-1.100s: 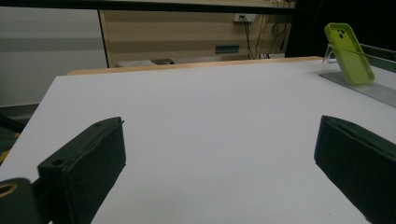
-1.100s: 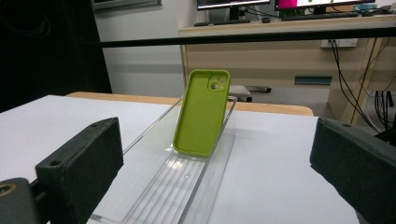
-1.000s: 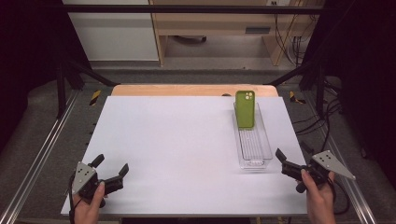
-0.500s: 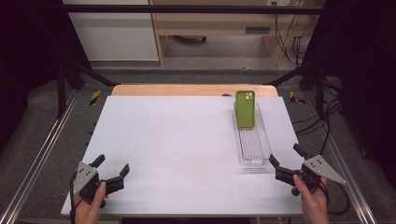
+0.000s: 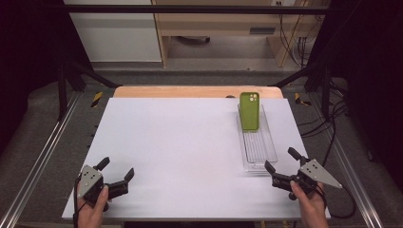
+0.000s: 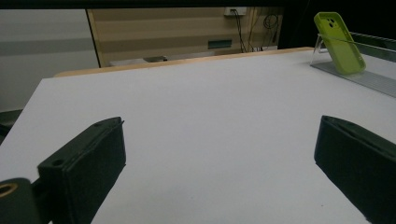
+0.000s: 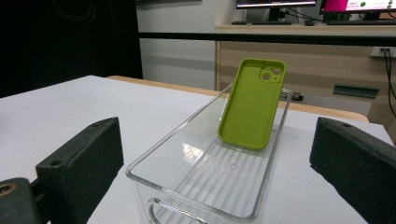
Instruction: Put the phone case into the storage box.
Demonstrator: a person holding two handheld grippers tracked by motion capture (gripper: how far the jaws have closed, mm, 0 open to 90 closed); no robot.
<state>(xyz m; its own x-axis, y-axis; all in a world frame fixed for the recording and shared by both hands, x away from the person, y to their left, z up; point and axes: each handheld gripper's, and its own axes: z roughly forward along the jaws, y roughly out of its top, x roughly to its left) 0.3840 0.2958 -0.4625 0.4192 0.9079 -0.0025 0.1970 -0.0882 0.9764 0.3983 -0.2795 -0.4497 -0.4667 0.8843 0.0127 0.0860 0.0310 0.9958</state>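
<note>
A white counter (image 5: 190,142) filled the workspace, with dark framing and a wooden bench behind. The left gripper (image 5: 116,176) hovered at the near left corner, fingers spread wide and empty, well apart from everything. One clear tray (image 5: 271,152) lay straight ahead of the right gripper (image 5: 280,166), its long axis running away from the fingers (image 7: 81,163), which stood wide open and empty just short of its near end. One green phone case (image 7: 252,102) leaned against the tray's far wall. The right hand was plainly nearer.

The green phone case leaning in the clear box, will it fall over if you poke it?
Probably: the green phone case only leans tilted against the clear box end wall. It looks thin and hollow, so likely light. It may slide on the smooth floor.
</note>
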